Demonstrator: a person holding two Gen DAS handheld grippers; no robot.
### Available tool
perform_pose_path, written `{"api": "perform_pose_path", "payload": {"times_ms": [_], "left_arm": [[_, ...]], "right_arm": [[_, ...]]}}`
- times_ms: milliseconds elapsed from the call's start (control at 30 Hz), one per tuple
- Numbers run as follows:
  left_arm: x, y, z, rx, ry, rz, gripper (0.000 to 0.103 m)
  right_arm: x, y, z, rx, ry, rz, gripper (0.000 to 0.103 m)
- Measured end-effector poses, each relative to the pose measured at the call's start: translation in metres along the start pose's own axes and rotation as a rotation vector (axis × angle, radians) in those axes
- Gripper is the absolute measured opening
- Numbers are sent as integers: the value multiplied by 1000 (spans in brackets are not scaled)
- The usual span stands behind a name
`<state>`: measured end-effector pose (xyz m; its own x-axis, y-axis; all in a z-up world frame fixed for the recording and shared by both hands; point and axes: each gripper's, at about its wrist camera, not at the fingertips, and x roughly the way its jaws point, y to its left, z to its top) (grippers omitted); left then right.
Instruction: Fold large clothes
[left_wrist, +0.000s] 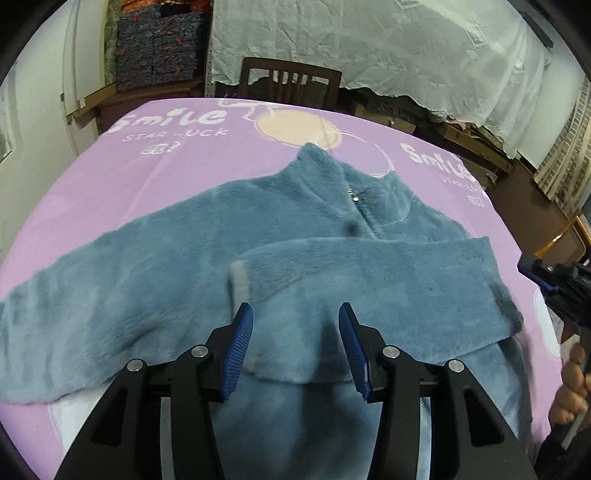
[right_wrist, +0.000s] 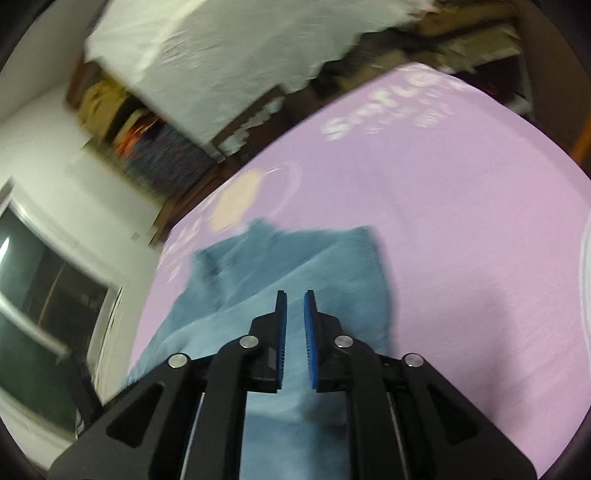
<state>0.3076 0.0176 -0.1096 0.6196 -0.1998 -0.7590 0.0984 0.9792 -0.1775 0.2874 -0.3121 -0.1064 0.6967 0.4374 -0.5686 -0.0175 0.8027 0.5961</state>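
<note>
Right sleeve (left_wrist: 369, 266) folded across jacket (left_wrist: 177, 251). Left gripper (left_wrist: 295, 350) half open, empty, above it; right gripper (right_wrist: 295, 314) nearly closed, empty. Next, probably: left sleeve (left_wrist: 55, 325).

- The light is soft and even indoor light, rather dim, with no strong shadows.
- The left wrist view is mostly sharp.
- The right wrist view is smeared by motion blur.
- Both views bend strongly at the edges, with dark round corners.
- Small glare sits on the metal bolts (left_wrist: 199, 351).
</note>
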Motion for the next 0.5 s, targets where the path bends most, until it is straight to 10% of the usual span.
{"api": "perform_pose_path", "payload": {"times_ms": [233,500], "left_arm": [[13,14,-6,-24,51,39,56],[13,16,-7,-26,48,39,60]], "right_arm": [[46,0,-35,-9,218,-37,7],[44,-34,-30,119,235,55,0]]}}
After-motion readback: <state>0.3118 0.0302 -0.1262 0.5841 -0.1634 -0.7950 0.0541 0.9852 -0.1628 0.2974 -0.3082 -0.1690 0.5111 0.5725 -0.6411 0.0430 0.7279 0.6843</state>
